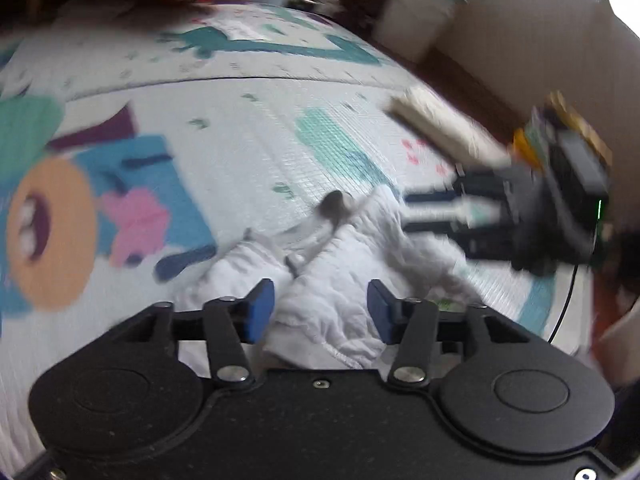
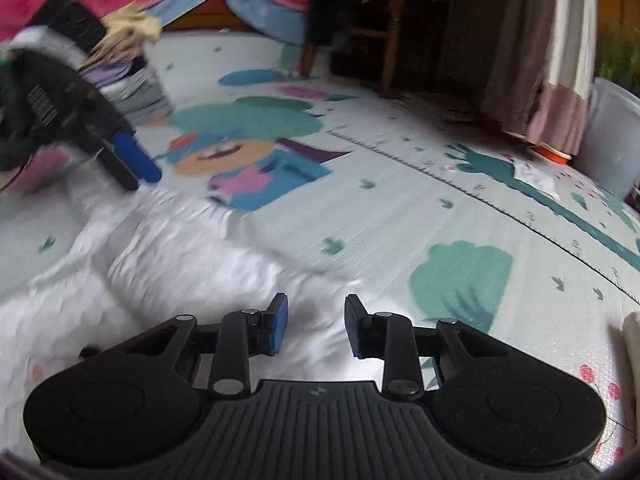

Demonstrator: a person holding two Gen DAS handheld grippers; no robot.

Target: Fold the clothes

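A crumpled white garment (image 1: 340,280) with a grey cord lies on the patterned play mat (image 1: 240,120). My left gripper (image 1: 320,312) is open, its blue pads on either side of a fold of the garment, low over it. My right gripper (image 2: 316,326) is open above the white garment (image 2: 180,264), near its right edge. In the left wrist view the right gripper (image 1: 416,216) shows at the right, blurred. In the right wrist view the left gripper (image 2: 138,164) shows at the upper left, above the cloth.
A stack of folded clothes (image 2: 128,80) sits at the mat's far left. A folded beige cloth (image 1: 440,128) lies near the mat's right edge. A white bin (image 2: 612,136), a curtain (image 2: 540,60) and a wooden chair (image 2: 376,20) stand around the mat (image 2: 400,208).
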